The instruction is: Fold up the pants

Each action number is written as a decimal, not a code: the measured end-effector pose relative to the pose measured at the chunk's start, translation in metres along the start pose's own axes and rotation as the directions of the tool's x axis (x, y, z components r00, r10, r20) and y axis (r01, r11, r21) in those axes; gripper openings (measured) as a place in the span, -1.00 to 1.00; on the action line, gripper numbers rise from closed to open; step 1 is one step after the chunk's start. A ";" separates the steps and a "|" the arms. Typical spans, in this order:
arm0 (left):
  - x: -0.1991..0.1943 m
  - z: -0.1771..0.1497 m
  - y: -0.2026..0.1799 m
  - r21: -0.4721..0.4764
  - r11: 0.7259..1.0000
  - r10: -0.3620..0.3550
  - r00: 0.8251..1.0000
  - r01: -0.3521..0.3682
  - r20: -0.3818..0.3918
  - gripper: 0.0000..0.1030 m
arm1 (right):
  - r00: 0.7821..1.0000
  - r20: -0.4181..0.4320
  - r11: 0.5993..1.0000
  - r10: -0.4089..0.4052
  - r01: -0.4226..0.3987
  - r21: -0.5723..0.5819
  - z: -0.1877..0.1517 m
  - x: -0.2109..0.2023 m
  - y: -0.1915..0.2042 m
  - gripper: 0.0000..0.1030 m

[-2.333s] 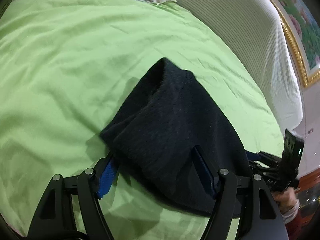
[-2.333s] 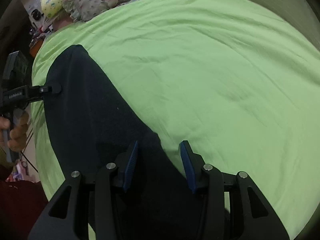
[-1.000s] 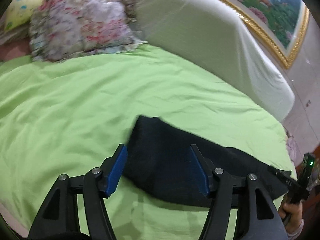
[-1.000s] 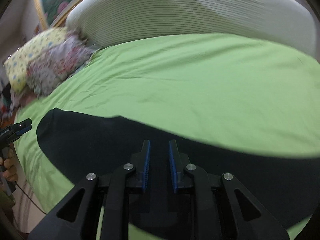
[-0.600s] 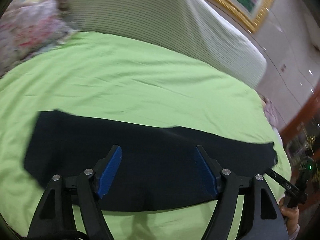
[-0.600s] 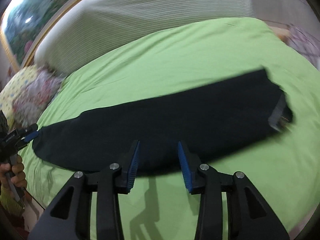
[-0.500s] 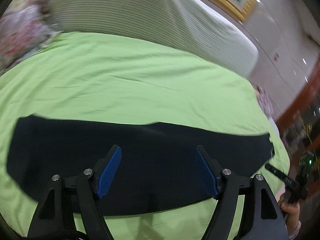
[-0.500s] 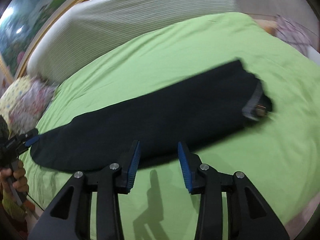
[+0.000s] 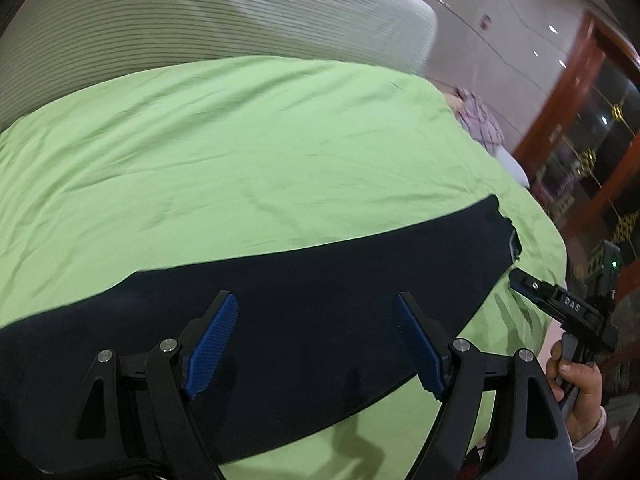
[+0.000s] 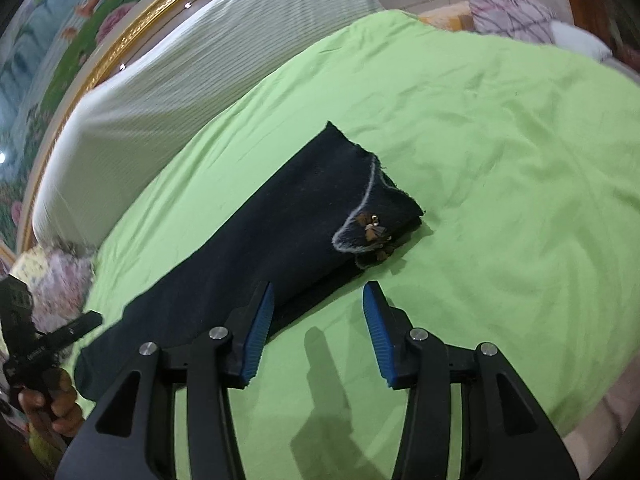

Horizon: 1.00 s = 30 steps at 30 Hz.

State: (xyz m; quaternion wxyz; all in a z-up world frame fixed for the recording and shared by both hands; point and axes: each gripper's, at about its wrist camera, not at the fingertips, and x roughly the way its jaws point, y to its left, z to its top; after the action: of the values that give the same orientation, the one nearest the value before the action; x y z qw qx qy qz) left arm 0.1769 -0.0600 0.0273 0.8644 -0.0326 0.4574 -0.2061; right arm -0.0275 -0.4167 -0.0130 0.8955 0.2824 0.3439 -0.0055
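Dark navy pants [image 9: 300,292] lie flat in a long strip across the green bed sheet [image 9: 240,140]. In the right wrist view the pants [image 10: 280,232] run from lower left to a waist end with a pale seam and a small brown ornament [image 10: 374,232]. My left gripper [image 9: 316,344] is open and empty above the middle of the strip. My right gripper [image 10: 318,328] is open and empty, just in front of the waist end. Each gripper shows in the other's view, the right one [image 9: 560,304] and the left one [image 10: 48,340], hand-held.
A white ribbed headboard [image 9: 180,20] curves behind the bed, with a gold-framed floral picture [image 10: 80,40] above it. Patterned pillows [image 10: 60,276] lie at the bed's left end and a plaid cloth [image 9: 480,120] at the right. The bed edge is near me.
Both grippers let go of the pants and pulled back. The pants, held bunched before, now lie spread in a long strip. The right gripper opened from nearly shut and swung toward the waist end.
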 end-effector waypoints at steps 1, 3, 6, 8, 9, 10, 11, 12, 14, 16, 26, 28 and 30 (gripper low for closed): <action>0.003 0.002 -0.003 0.009 1.000 -0.003 1.000 0.003 -0.006 0.58 | 1.000 0.002 0.999 0.015 -0.015 0.029 0.002 0.002 -0.004 -0.07; 0.016 0.011 -0.014 0.040 0.999 -0.015 0.999 0.017 -0.040 0.58 | 0.999 0.010 0.996 0.041 -0.042 0.082 0.006 0.008 -0.012 -0.07; 0.031 0.020 -0.024 0.062 0.997 -0.032 0.997 0.037 -0.074 0.58 | 0.997 0.020 0.985 0.080 -0.082 0.154 0.011 0.020 -0.024 -0.07; 0.044 0.028 -0.036 0.083 0.994 -0.057 0.993 0.066 -0.102 0.58 | 0.996 0.033 0.982 0.077 -0.081 0.172 0.011 0.022 -0.027 -0.38; 0.054 0.035 -0.046 0.099 0.991 -0.076 0.990 0.088 -0.118 0.58 | 0.997 0.040 0.983 0.067 -0.073 0.168 0.011 0.021 -0.027 -0.72; 0.060 0.038 -0.053 0.112 0.987 -0.097 0.987 0.111 -0.125 0.58 | 0.994 0.054 0.978 0.096 -0.104 0.182 0.010 0.021 -0.031 -0.72; 0.064 0.042 -0.059 0.127 0.983 -0.116 0.985 0.132 -0.127 0.58 | 0.991 0.069 0.971 0.118 -0.130 0.201 0.009 0.019 -0.035 -0.76; 0.071 0.046 -0.067 0.149 0.977 -0.136 0.982 0.155 -0.135 0.58 | 0.990 0.078 0.969 0.120 -0.134 0.206 0.008 0.018 -0.038 -0.77; 0.089 0.055 -0.084 0.192 0.962 -0.163 0.971 0.196 -0.175 0.58 | 0.988 0.083 0.966 0.133 -0.148 0.212 0.005 0.016 -0.041 -0.77; 0.110 0.064 -0.100 0.225 0.945 -0.184 0.955 0.237 -0.234 0.58 | 0.986 0.076 0.960 0.146 -0.160 0.229 0.002 0.016 -0.042 -0.76; 0.194 0.101 -0.163 0.299 0.871 -0.232 0.864 0.389 -0.447 0.49 | 0.995 0.050 0.961 0.090 -0.100 0.257 0.005 0.009 -0.041 -0.46; 0.206 0.104 -0.167 0.276 0.864 -0.256 0.839 0.422 -0.481 0.39 | 0.994 0.049 0.961 0.093 -0.102 0.256 0.005 0.015 -0.040 -0.46; 0.217 0.105 -0.172 0.269 0.857 -0.269 0.825 0.441 -0.497 0.35 | 0.992 0.050 0.960 0.118 -0.127 0.250 0.007 0.020 -0.041 -0.46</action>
State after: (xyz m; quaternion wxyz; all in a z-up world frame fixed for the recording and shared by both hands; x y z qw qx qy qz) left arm 0.3128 -0.3148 -0.0382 0.6728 0.0932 0.5792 -0.4507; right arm -0.0163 -0.4510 -0.0417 0.8566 0.4149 0.3067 0.0011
